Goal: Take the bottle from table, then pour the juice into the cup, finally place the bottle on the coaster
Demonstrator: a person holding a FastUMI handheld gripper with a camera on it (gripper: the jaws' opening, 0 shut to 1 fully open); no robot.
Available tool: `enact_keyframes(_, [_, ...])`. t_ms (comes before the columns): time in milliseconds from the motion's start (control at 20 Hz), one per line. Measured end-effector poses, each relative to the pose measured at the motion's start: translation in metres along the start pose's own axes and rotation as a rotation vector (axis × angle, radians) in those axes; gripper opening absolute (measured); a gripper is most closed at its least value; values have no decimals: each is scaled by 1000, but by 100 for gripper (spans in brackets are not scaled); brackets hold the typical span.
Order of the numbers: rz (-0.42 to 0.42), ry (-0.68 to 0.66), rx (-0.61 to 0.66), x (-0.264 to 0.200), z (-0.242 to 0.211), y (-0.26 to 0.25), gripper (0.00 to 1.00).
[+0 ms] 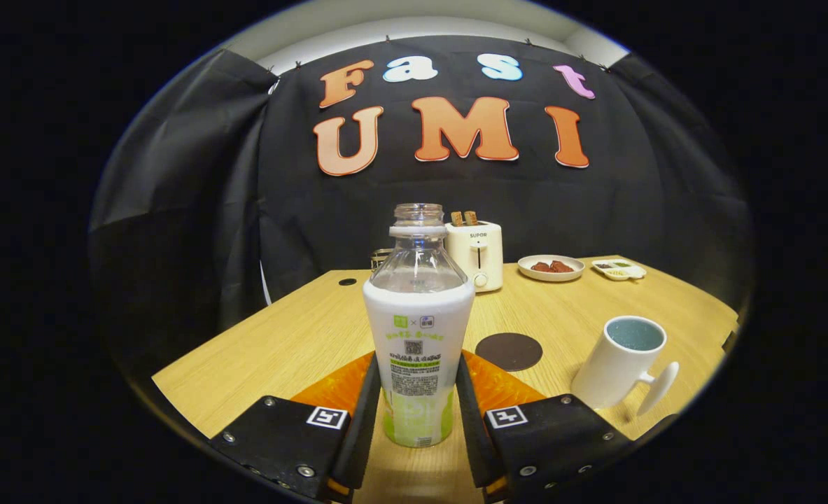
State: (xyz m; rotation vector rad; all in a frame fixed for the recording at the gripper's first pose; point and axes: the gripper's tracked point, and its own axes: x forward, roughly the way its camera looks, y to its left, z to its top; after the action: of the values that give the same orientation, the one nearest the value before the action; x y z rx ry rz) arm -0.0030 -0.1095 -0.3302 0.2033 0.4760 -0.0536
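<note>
A clear, uncapped bottle (418,336) with a white and green label stands upright between my fingers, its base at the wooden table (281,350). My gripper (418,364) is shut on the bottle, with both fingers pressing on the label's lower sides. A round dark brown coaster (509,351) lies flat just beyond my right finger. Further right of the coaster stands a white cup (620,364) with a blue inside, its handle turned toward me.
A cream toaster (476,255) with two slices stands behind the bottle near the back wall. To its right are a plate (551,267) of brown food and a small divided dish (618,269). A small glass object (381,259) peeks out left of the bottle.
</note>
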Motion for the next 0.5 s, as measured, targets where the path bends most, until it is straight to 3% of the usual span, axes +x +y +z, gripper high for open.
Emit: enact_keyframes(500, [102, 33, 435, 5, 28, 4, 58])
